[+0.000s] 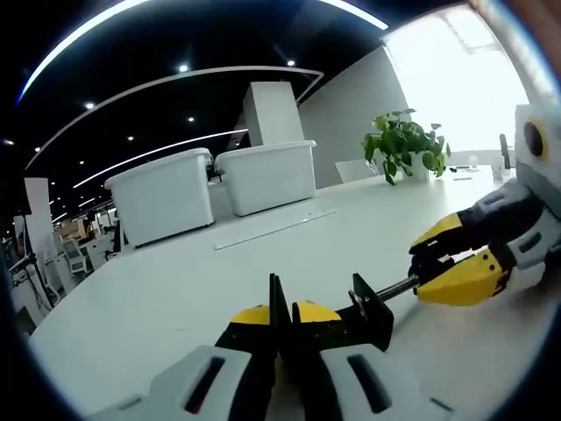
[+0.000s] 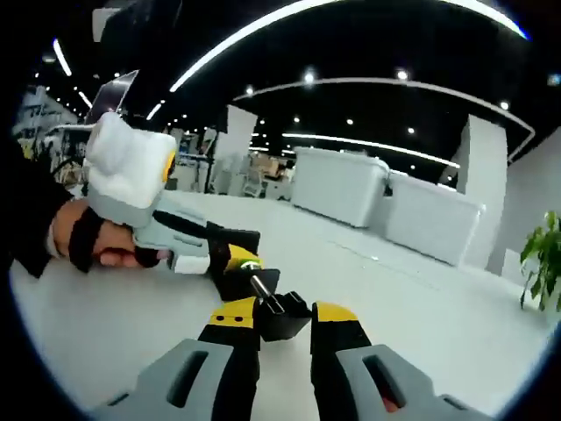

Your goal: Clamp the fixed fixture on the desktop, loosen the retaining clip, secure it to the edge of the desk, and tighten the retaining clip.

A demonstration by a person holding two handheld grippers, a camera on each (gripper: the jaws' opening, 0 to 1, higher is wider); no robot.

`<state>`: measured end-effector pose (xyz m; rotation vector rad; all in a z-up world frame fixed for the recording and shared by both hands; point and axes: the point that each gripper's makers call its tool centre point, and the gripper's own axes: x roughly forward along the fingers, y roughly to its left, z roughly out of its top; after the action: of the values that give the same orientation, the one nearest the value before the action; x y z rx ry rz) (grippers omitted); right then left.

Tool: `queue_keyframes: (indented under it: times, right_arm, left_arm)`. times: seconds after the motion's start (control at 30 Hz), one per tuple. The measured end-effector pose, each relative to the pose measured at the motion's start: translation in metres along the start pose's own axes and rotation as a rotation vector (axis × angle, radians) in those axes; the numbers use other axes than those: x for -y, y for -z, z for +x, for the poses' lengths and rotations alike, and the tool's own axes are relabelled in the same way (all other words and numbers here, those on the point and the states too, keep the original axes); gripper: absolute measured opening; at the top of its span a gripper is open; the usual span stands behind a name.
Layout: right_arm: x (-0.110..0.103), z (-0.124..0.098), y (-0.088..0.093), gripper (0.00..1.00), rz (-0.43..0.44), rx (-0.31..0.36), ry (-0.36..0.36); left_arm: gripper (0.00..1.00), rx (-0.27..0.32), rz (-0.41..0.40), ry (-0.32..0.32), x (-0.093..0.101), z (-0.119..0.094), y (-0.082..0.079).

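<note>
Left gripper view shows the left gripper [image 1: 282,329] pinched on the black clamp [image 1: 368,309] lying on the white counter [image 1: 158,298], apparently to steady it while, further right, the right gripper [image 1: 443,267] grips its screw handle [image 1: 396,287], probably to loosen it.

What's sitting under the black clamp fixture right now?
The clamp fixture sits over the bare white desk; nothing else shows beneath it. The left gripper grips its plate, and the right gripper holds its screw end, so their jaws cover the contact area.
</note>
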<state>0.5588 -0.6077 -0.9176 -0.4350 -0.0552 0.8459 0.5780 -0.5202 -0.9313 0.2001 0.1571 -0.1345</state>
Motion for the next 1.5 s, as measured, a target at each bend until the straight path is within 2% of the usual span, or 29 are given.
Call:
queue_keyframes:
  times: [0.03, 0.17, 0.27, 0.37, 0.53, 0.83, 0.93, 1.13, 1.23, 1.3, 1.43, 1.5]
  right_arm:
    - [-0.001, 0.000, -0.001, 0.19, -0.044, -0.001, 0.006]
    - [-0.002, 0.000, -0.001, 0.19, -0.130, 0.005, 0.028]
    - [-0.003, 0.001, -0.003, 0.19, -0.295, 0.016, 0.059]
    - [-0.005, 0.001, -0.003, 0.19, -0.339, 0.020, 0.069]
    - [-0.005, 0.000, -0.005, 0.20, -0.461, 0.023, 0.094]
    - [-0.004, 0.002, -0.004, 0.21, -0.431, 0.019, 0.087]
    - [-0.003, 0.001, -0.005, 0.22, -0.422, 0.039, 0.066]
    - [-0.006, 0.002, -0.007, 0.22, -0.455, 0.049, 0.041]
    - [-0.013, 0.001, -0.004, 0.28, -0.357, -0.005, -0.037]
    - [-0.019, -0.001, -0.006, 0.37, -0.158, -0.022, -0.125]
    - [-0.004, -0.004, -0.015, 0.39, 0.200, -0.019, -0.150]
    - [0.004, -0.002, -0.012, 0.41, 0.332, -0.031, -0.162]
  left_arm:
    - [0.07, 0.000, 0.002, 0.000, 0.000, 0.000, 0.000]
    - [0.07, 0.000, -0.001, -0.001, 0.000, 0.000, 0.000]
    - [0.07, 0.000, -0.001, -0.001, 0.000, 0.001, 0.000]
    - [0.07, 0.000, -0.001, -0.001, -0.001, 0.001, 0.000]
    - [0.07, -0.001, -0.004, -0.002, -0.001, 0.001, 0.000]
    - [0.07, 0.000, 0.002, -0.001, -0.001, 0.001, 0.000]
    - [0.07, -0.001, 0.003, -0.003, -0.002, 0.001, 0.000]
    - [0.07, -0.001, 0.004, -0.006, -0.002, 0.001, 0.001]
    - [0.07, -0.002, 0.004, -0.008, -0.003, 0.001, 0.001]
    - [0.07, -0.002, -0.001, -0.008, -0.003, 0.000, 0.001]
    - [0.07, -0.002, -0.002, -0.006, -0.002, 0.000, 0.001]
    - [0.07, -0.002, -0.004, -0.006, -0.002, 0.000, 0.001]
